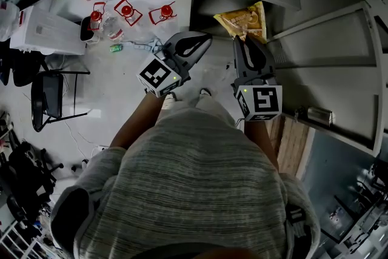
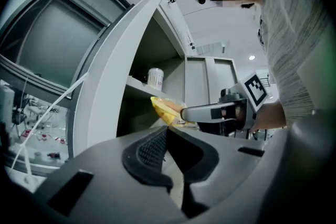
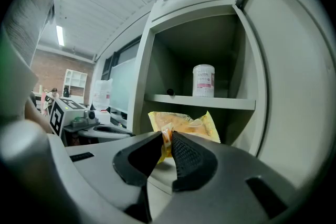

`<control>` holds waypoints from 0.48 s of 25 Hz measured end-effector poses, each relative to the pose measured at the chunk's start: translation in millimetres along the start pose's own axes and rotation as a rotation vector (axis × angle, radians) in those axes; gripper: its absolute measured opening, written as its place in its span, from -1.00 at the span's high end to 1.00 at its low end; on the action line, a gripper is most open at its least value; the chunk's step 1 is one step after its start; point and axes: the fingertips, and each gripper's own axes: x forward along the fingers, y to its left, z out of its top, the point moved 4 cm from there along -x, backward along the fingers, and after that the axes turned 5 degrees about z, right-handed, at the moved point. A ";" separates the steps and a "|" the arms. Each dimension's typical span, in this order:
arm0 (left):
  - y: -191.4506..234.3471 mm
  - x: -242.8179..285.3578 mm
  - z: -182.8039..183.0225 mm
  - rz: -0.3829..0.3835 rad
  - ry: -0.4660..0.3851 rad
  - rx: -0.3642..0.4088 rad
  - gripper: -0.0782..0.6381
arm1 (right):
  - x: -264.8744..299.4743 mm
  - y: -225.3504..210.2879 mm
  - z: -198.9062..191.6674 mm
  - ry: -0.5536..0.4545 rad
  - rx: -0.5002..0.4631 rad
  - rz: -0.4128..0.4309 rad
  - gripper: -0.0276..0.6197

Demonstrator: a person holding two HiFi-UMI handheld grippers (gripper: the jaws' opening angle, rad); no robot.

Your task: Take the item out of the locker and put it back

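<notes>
The left gripper (image 2: 167,130) is held level at the end of a bare forearm (image 1: 136,119). It points toward the locker (image 3: 157,60), near its left edge, and its fingers are together with nothing between them. Just to its right, the right gripper (image 3: 168,138) points nearly level (tipped a touch down) at the locker's mouth. Its fingers are clamped on the near edge of the bag (image 3: 185,122).

The yellow bag spreads out beyond the fingers. Its long axis runs left to right across the opening, its far edge faces the locker's inside, and one corner sticks up at the right. It sits at the front of the space under the shelf (image 3: 210,102); whether it rests on anything below I cannot tell. Farther in on that shelf a white tub (image 3: 203,80) stands upright. The door (image 3: 294,86) stands open at the right.
</notes>
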 end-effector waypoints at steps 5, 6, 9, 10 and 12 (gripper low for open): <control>0.4 0.9 5.1 0.012 -0.030 -0.003 0.76 | 12.0 0.2 -10.7 0.022 0.002 0.019 0.71; 0.7 0.3 6.4 0.015 -0.037 -0.001 0.76 | 15.0 0.9 -13.0 0.028 0.002 0.024 0.71; 1.6 -4.5 1.2 0.022 -0.002 0.000 0.76 | 25.5 2.9 -21.7 0.050 -0.001 0.040 0.71; 1.9 -6.1 -1.1 0.026 0.012 -0.002 0.76 | 29.4 3.2 -25.0 0.058 -0.002 0.044 0.70; 2.6 -8.9 -3.6 0.033 0.026 -0.002 0.76 | 38.3 3.5 -31.9 0.076 -0.006 0.052 0.71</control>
